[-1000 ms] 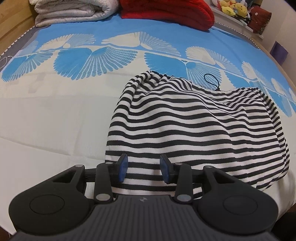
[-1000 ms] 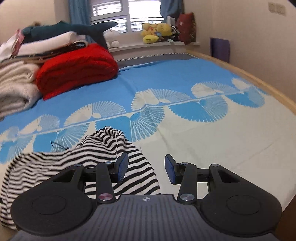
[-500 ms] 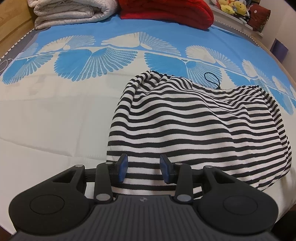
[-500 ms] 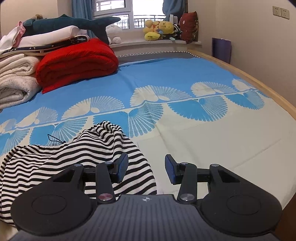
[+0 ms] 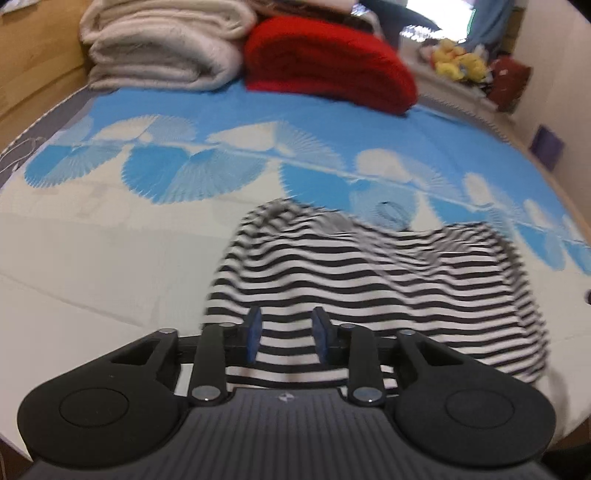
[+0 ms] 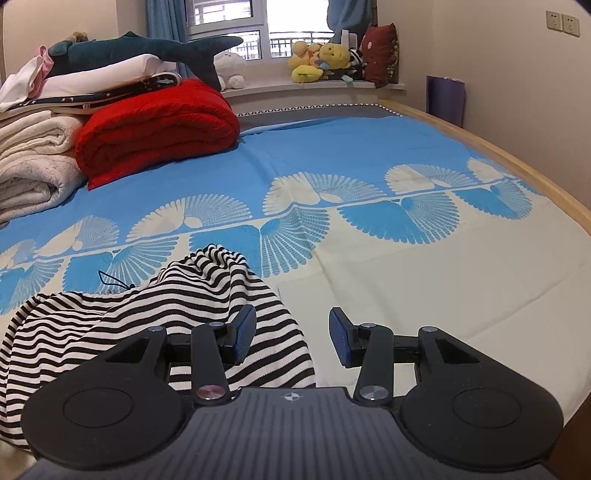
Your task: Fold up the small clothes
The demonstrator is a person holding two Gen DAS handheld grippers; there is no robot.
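Blue-and-cream fan-print bedsheet (image 6: 369, 147); black-and-white striped knit garment (image 5: 369, 280) bunched, unfolded. Left gripper (image 5: 286, 334), right gripper (image 6: 291, 338) both gape empty. Folding barely begun.

Garment (image 5: 373, 280): black and white horizontal stripes; thin black cord (image 6: 112, 282) at far edge.
Bed sheet (image 6: 369, 155): bright blue far half, cream near half, band of blue and cream fan motifs across middle.
Blanket (image 6: 159, 129): solid red. Folded towels (image 6: 33, 166): off-white.
Shark plush (image 6: 147, 48): dark teal. Soft toys (image 6: 317, 61) on sill: yellow.
Curtains (image 6: 164, 16): blue. Cushion (image 6: 382, 50): dark red.
Left gripper (image 5: 286, 336) and right gripper (image 6: 291, 336): black bodies, blue pads on fingers (image 6: 243, 334).
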